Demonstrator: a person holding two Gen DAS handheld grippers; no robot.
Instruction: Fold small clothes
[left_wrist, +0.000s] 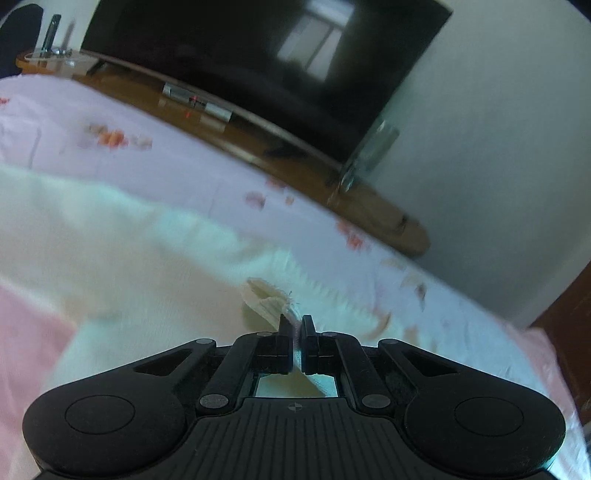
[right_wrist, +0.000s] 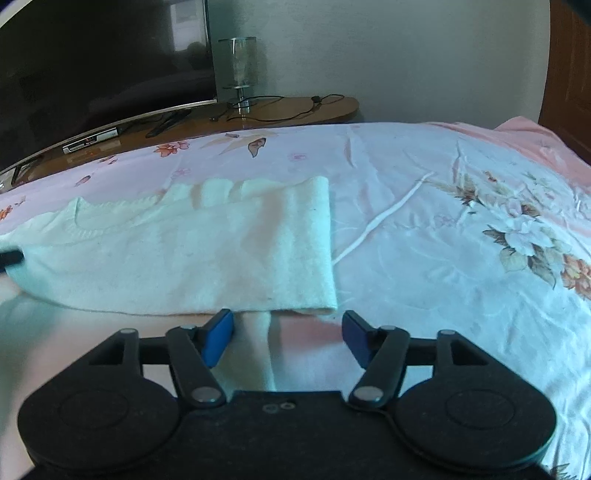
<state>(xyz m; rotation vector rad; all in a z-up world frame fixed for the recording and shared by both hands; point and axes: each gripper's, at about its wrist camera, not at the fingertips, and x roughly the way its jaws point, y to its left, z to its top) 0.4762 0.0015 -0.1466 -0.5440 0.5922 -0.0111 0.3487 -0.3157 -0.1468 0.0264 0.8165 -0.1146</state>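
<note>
A small cream-white knitted sweater (right_wrist: 192, 254) lies on the floral bedsheet (right_wrist: 443, 236), with one side folded over so its right edge is straight. My right gripper (right_wrist: 288, 328) is open and empty, its blue pads just in front of the sweater's near hem. In the left wrist view my left gripper (left_wrist: 296, 325) is shut on a cream ribbed edge of the sweater (left_wrist: 266, 299); the rest of the sweater (left_wrist: 110, 243) spreads away to the left, blurred. The tip of the left gripper shows at the far left of the right wrist view (right_wrist: 9, 257).
A wooden TV stand (right_wrist: 288, 110) with a large dark TV (right_wrist: 92, 62), a set-top box (right_wrist: 90, 140), a glass lamp (right_wrist: 238, 70) and cables stands beyond the bed. A pink sheet (right_wrist: 532, 136) covers the far right corner. A dark wooden panel (right_wrist: 569, 74) is at right.
</note>
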